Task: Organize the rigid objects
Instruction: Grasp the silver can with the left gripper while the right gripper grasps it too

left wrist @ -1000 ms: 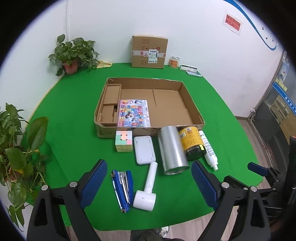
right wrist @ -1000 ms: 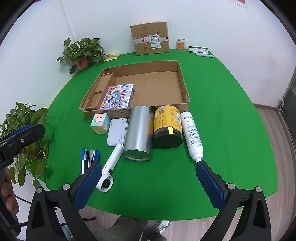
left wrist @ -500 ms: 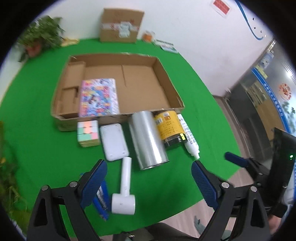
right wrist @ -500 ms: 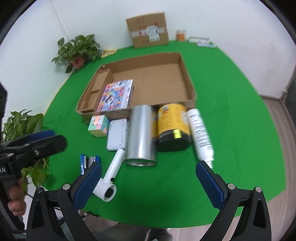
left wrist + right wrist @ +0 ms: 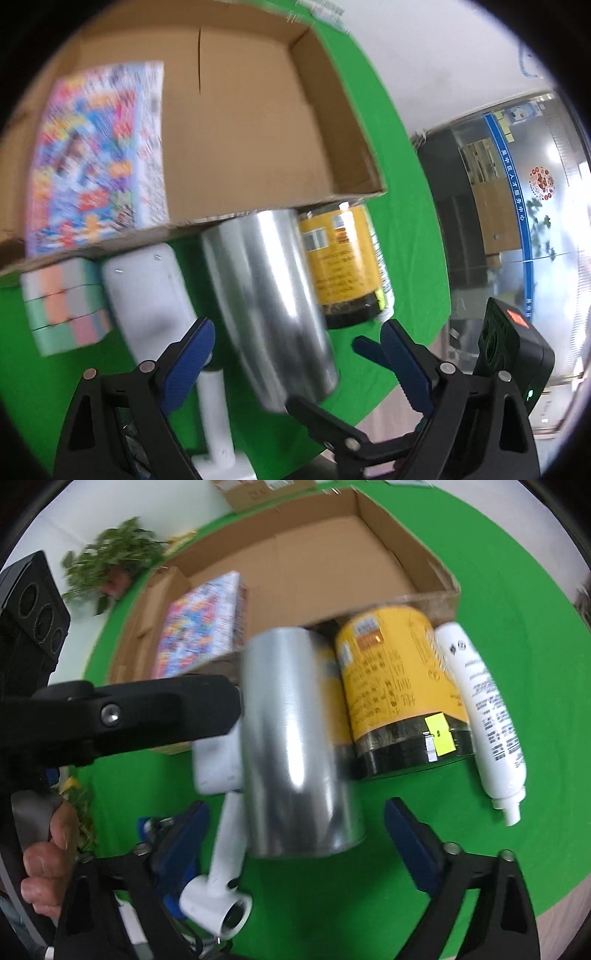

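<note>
The silver can (image 5: 299, 746) is lying on its side on the green tabletop (image 5: 517, 635), its long axis running from the near edge toward the cardboard box (image 5: 295, 565), its far end against the box's near wall. The right gripper (image 5: 295, 830) is closing around its near end, pads not touching; the left gripper (image 5: 295, 343) is standing spread.
</note>
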Available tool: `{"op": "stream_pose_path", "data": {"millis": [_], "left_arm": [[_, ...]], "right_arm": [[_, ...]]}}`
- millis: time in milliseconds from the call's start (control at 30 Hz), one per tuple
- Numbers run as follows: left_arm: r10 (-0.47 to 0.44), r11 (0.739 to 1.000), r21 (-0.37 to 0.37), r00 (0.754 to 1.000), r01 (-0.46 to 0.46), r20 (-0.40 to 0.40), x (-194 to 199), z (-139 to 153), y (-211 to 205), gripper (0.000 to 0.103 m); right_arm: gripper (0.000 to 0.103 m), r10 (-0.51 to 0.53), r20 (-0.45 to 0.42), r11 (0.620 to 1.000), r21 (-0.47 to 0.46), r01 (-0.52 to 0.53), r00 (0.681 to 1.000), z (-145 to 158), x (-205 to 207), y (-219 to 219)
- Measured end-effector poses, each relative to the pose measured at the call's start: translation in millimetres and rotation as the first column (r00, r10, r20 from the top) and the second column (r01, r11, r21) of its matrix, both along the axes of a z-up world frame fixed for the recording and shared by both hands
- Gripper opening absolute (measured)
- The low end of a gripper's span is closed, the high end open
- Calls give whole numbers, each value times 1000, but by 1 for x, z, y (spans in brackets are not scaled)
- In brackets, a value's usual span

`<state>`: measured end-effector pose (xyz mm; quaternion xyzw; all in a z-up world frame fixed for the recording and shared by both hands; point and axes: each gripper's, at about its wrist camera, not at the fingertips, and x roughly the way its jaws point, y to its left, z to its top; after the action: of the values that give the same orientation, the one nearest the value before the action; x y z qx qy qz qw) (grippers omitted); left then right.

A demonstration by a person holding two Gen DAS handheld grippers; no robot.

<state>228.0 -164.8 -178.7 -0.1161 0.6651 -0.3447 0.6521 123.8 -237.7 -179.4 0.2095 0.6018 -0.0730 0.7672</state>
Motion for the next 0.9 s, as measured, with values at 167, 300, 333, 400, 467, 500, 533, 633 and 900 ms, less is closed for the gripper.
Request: {"op": "stream_pose_path", "data": {"millis": [167, 300, 333, 400, 467, 500, 533, 633, 900], "left_arm": [[-7, 1000, -1, 988, 6, -155, 7, -38, -8, 82], [-11, 1000, -3, 981, 10, -196, -2, -45, -9, 82], [-27, 1000, 8, 980, 30, -198, -7, -46, -12, 81], [-59, 997, 32, 978, 67, -199, -15, -48, -18, 81], [-66, 997, 22, 975, 72, -214, -24, -48, -18, 80], [-68, 997, 18, 973, 73, -219, -26, -50, -19, 80], [-66, 997, 13, 972, 71, -226, -27, -52, -19, 80], [-59, 998, 17, 971, 65, -233, -27, -53, -22, 79], [-92, 994, 52, 989, 98, -113, -15, 3, -27, 79]], "right_arm": [[71, -14, 22, 999, 33, 13, 1000, -16, 6, -4], [71, -17, 26, 998, 56, 16, 1000, -18, -2, -3], [71, -16, 19, 998, 63, 15, 1000, -18, -4, -3], [71, -9, 7, 997, 73, 8, 1000, -20, -9, 0], [73, -13, 0, 996, 87, 13, 1000, -23, -15, 0], [75, -19, -10, 995, 100, 20, 1000, -26, -16, -1], [77, -25, -20, 993, 114, 27, 999, -30, -16, -2], [79, -20, -50, 992, 125, 26, 999, -37, -8, 1], [78, -3, 12, 989, 151, 1, 1000, -8, 2, 10]]}}
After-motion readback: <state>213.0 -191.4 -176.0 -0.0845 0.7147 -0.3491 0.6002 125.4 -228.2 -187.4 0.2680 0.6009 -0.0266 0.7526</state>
